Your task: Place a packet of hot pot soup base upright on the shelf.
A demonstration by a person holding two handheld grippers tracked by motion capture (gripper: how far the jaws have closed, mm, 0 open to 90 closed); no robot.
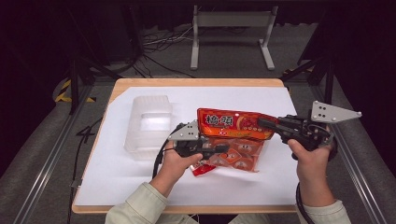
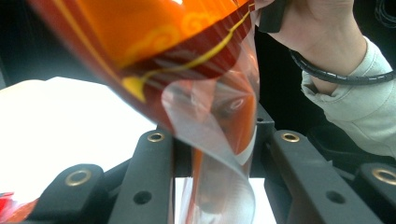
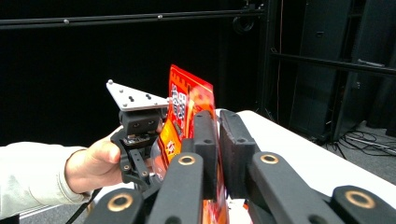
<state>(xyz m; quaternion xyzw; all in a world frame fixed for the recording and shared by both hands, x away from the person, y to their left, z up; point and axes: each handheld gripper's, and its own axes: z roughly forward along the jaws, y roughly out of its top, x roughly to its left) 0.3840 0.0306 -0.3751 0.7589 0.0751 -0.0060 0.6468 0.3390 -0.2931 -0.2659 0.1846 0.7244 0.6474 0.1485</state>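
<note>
An orange-red snack bag [image 1: 232, 123] with a clear lower part full of small wrapped pieces [image 1: 239, 154] is held up over the white sheet between both grippers. My right gripper [image 1: 261, 122] is shut on the bag's right end; in the right gripper view its jaws [image 3: 217, 122] pinch the bag's edge [image 3: 184, 105]. My left gripper [image 1: 223, 149] reaches in from the left at the clear part. In the left gripper view, my left gripper [image 2: 219, 140] stands apart around the clear film [image 2: 219, 154], which curls loosely between the jaws. The left gripper [image 3: 139, 161] also shows beside the bag.
A clear plastic container [image 1: 150, 122] stands on the white sheet [image 1: 140, 186] left of the bag. A small red wrapper piece [image 1: 201, 170] lies by the left hand. The wooden table's edge [image 1: 187, 82] borders the sheet; a metal stand [image 1: 231, 32] sits on the floor behind.
</note>
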